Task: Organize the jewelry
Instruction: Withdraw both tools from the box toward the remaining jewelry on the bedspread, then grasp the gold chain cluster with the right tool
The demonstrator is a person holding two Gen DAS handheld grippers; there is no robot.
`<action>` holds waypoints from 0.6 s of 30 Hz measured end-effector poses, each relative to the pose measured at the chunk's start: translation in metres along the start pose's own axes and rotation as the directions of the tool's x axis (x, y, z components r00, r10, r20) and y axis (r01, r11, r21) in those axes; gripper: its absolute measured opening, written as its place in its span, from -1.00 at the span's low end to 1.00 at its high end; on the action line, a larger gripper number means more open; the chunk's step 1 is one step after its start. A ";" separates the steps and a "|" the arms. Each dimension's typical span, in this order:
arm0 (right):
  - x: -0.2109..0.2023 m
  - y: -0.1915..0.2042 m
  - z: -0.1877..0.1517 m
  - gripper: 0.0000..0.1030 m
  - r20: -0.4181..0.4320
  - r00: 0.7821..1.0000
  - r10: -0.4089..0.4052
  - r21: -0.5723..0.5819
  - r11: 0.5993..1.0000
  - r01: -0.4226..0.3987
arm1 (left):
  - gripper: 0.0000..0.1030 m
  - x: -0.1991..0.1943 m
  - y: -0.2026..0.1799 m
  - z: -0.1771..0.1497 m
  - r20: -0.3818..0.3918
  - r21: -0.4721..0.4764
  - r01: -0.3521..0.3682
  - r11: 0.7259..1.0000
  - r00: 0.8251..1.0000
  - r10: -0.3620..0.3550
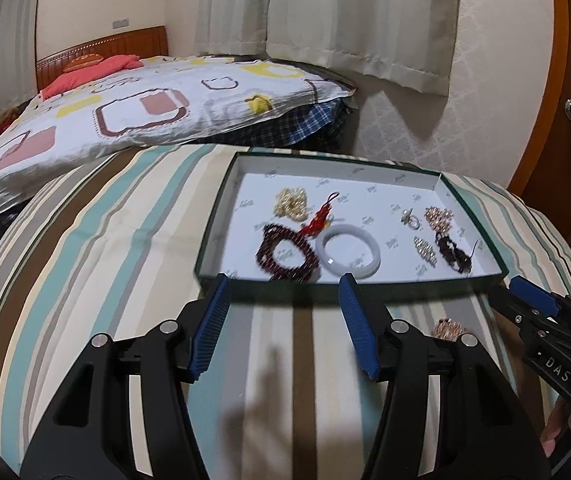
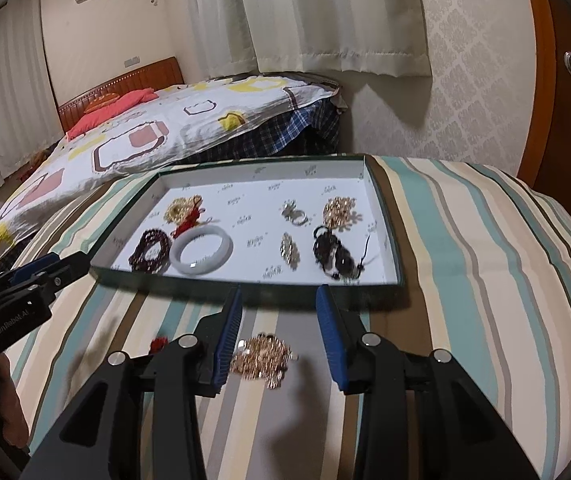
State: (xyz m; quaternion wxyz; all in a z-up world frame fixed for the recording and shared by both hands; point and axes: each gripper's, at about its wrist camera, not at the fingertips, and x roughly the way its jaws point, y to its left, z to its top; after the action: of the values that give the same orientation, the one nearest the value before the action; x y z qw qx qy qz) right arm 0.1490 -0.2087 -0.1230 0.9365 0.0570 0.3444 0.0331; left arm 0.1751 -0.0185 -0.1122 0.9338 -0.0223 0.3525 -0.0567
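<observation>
Left wrist view
- Left gripper: we see 2 blue ribbed fingers spread wide, nothing between them, tips just short of the box's near wall.
- Box: 1 shallow dark-green box, white printed lining, on the striped cloth.
- Count in box: we get 8 pieces – pearl cluster, red tassel, dark red bead bracelet, white bangle, silver ring piece, rose-gold cluster, crystal brooch, dark bead string.
- Outside box: 1 gold chain pile on the cloth, part hidden behind the right finger.
- Right gripper: enters from the right, near the box's right corner; we can't tell its finger state here.
- Writing: "DAS" on the right gripper's body; lining print too small to read.
- Room: open cloth left of and in front of the box; bed beyond.

Right wrist view
- Right gripper: 2 blue fingers spread, gold chain pile on the cloth between them, nearer the left finger, not pinched.
- Box: same 8 pieces, left group of 4 and right group of 4, bare lining between.
- Extra: 1 small red bit on the cloth beside the left finger, mostly hidden.
- Left gripper: at left edge, tips by the box's near-left corner.
- Writing: "GenRobot.AI" on the left gripper's body.
- Room: wide bare cloth right of the box.
</observation>
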 end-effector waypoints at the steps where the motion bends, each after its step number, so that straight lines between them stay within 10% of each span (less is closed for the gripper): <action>1: -0.001 0.001 -0.003 -0.22 -0.002 1.000 0.000 -0.001 1.000 0.000 | 0.09 -0.001 0.001 -0.002 -0.002 -0.003 -0.003 1.000 1.000 0.003; 18: 0.022 0.013 -0.024 -0.12 -0.093 0.996 0.008 -0.030 0.999 -0.011 | 0.19 -0.002 0.032 -0.025 -0.037 -0.043 -0.056 0.997 0.998 0.055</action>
State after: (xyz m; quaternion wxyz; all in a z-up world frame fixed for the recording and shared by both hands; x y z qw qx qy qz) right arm 0.1499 -0.1912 -0.1532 0.9201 0.0428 0.3868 0.0456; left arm 0.1595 0.0138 -0.1323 0.9279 -0.0320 0.3706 -0.0233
